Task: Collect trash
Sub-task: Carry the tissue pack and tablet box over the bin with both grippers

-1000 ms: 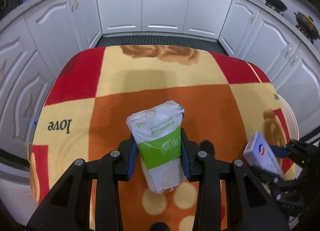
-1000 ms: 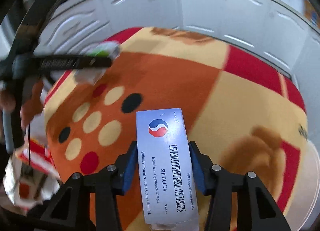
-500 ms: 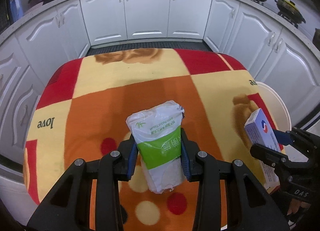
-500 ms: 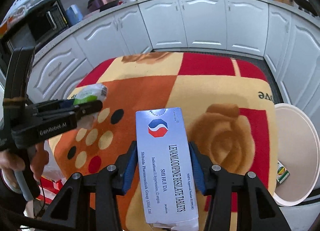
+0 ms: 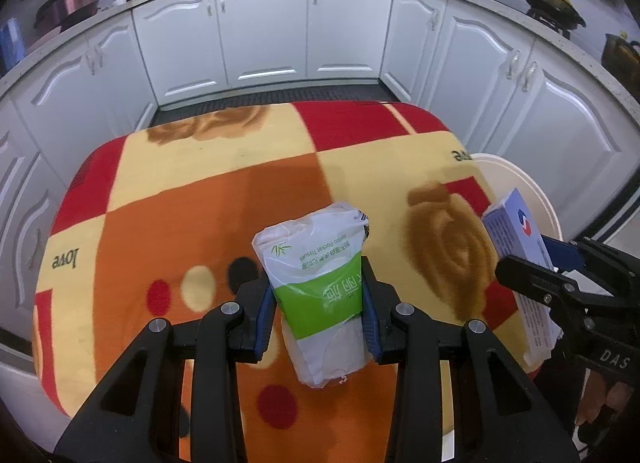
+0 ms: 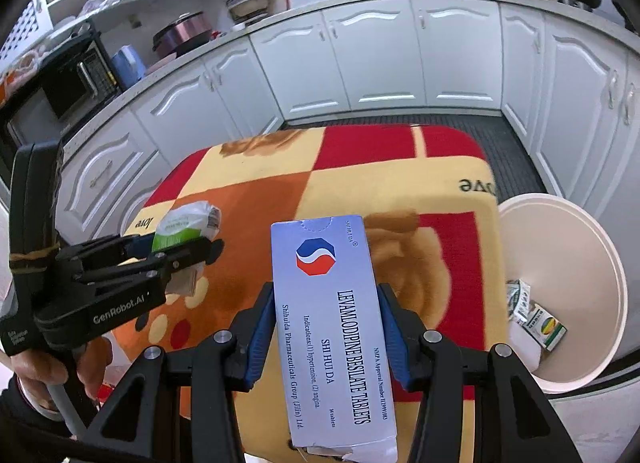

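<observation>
My left gripper is shut on a white and green tissue pack, held above the blanket-covered table. In the right wrist view that same left gripper shows at the left with the tissue pack in it. My right gripper is shut on a pale blue tablet box, also above the table. In the left wrist view the right gripper and its tablet box sit at the right edge. A cream bin stands beside the table's right side.
Small packets lie in the bottom of the bin. White kitchen cabinets curve around the table, with pots on the counter above. A dark floor mat runs behind the table. A person's hand holds the left gripper's handle.
Both grippers have moved to the right across the table with their items still held. The cream bin has come fully into the right wrist view.
</observation>
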Demonstrator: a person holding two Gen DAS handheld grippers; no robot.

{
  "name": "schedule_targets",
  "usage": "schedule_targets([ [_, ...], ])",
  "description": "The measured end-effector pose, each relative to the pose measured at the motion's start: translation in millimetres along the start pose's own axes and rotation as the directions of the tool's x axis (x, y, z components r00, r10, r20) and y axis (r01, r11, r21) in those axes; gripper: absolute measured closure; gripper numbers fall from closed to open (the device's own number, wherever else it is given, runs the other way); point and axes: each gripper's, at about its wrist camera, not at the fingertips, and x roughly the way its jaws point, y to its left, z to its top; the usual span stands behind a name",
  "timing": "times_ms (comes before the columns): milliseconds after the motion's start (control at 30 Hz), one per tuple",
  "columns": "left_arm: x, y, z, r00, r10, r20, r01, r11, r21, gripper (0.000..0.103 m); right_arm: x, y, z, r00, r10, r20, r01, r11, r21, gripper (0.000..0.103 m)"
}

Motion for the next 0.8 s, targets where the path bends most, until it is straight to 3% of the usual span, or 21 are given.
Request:
schedule_targets([
  [800,24,-115,21,0.990,-0.136,-0.036,0.140,0.981,0.134,0.069,-54,-105,-13,0.988,-0.141,0.061,0.127,0.973,0.194,0.055],
])
